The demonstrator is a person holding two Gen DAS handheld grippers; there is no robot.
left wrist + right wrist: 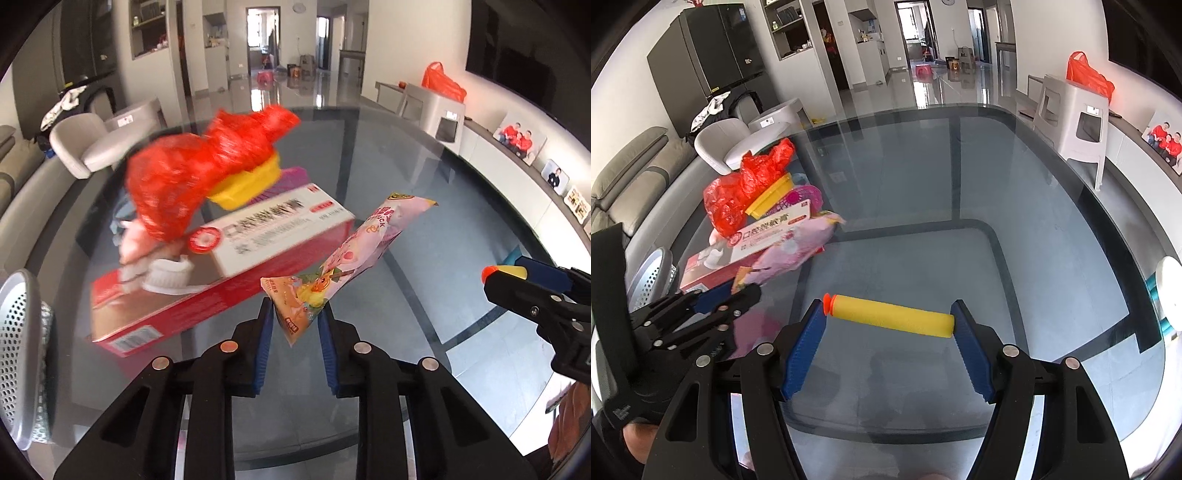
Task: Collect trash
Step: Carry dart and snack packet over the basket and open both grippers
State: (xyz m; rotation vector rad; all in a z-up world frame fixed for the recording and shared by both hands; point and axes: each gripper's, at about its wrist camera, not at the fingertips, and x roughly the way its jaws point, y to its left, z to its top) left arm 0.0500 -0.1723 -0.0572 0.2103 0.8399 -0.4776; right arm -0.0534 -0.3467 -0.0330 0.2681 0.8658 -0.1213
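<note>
My left gripper (295, 314) is shut on the corner of a pink snack wrapper (354, 251) and holds it above the glass table (424, 206). The wrapper also shows in the right wrist view (798, 251), with the left gripper (738, 291) below it. My right gripper (888, 314) is shut on a yellow foam dart (892, 315) with an orange tip, held crosswise between the blue pads. The right gripper also shows in the left wrist view (513, 277). A red plastic bag (199, 166) and a yellow cup (247, 184) rest on a red and white toothpaste box (221, 266).
A perforated metal bin (18, 350) stands at the left table edge. Grey chairs (85, 144) and a sofa (624, 173) lie to the left. A white stool (1078, 122) with an orange bag (1089, 77) stands at the right. A white round object (1169, 291) sits at the right edge.
</note>
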